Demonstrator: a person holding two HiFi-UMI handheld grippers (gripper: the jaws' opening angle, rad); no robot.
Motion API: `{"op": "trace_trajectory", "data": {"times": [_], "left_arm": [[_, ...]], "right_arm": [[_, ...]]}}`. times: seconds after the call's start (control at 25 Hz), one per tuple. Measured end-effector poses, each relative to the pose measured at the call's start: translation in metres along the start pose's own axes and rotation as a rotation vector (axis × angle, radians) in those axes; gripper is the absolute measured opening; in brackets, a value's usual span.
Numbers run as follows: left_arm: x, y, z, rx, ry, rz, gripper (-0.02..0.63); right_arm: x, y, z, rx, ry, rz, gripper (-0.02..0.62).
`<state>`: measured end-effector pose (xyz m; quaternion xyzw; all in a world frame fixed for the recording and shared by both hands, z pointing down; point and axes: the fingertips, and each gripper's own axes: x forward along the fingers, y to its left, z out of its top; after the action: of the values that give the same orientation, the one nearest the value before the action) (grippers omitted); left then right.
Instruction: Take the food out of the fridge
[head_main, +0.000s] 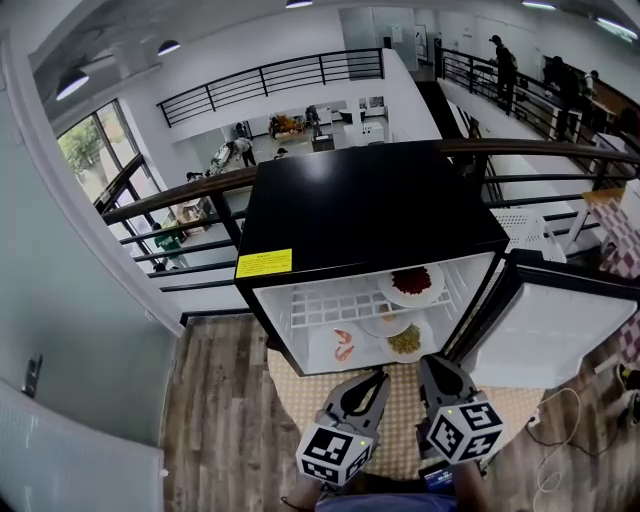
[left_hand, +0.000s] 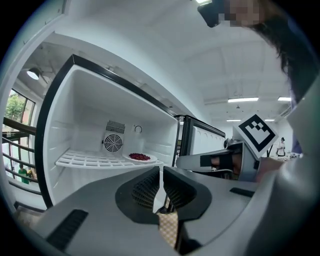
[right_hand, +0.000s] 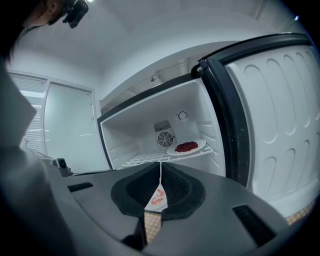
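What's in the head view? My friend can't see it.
A small black-topped fridge stands open, white door swung right. Inside: a white plate of red food on the wire shelf; below, a plate of pink shrimp and a plate of yellow-green food. The grey left gripper and right gripper, jaws shut, empty, point at it.

**Fridge and food: current state**

The fridge (head_main: 370, 205) is a compact unit with a black top and a white interior. It stands upright, and its door (head_main: 548, 330) is swung fully open to the right. A white plate of red food (head_main: 413, 283) rests on the right end of the upper wire shelf (head_main: 320, 302). On the level below are a plate of shrimp (head_main: 343, 346) at the left and a plate of greenish food (head_main: 407, 342) at the right. A third plate (head_main: 385, 322) lies just beside them; its contents are unclear.
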<state>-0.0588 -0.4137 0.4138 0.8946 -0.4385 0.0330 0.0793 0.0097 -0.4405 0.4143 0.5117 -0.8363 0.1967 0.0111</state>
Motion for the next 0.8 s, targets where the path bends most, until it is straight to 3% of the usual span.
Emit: {"op": "trace_trajectory", "data": {"times": [0.24, 0.52, 0.64, 0.8], "left_arm": [[0.03, 0.013, 0.006, -0.001, -0.002, 0.0, 0.021], [0.049, 0.03, 0.012, 0.0, -0.003, 0.021, 0.021], [0.054, 0.038, 0.012, -0.003, -0.001, 0.032, 0.021], [0.059, 0.043, 0.009, -0.005, 0.003, 0.037, 0.021]], "right_arm": [[0.037, -0.021, 0.006, 0.071, 0.035, 0.004, 0.021], [0.077, -0.05, 0.013, 0.275, 0.031, -0.025, 0.027], [0.091, -0.058, 0.012, 0.313, 0.042, -0.035, 0.09], [0.103, -0.069, 0.013, 0.416, 0.032, -0.066, 0.124]]}}
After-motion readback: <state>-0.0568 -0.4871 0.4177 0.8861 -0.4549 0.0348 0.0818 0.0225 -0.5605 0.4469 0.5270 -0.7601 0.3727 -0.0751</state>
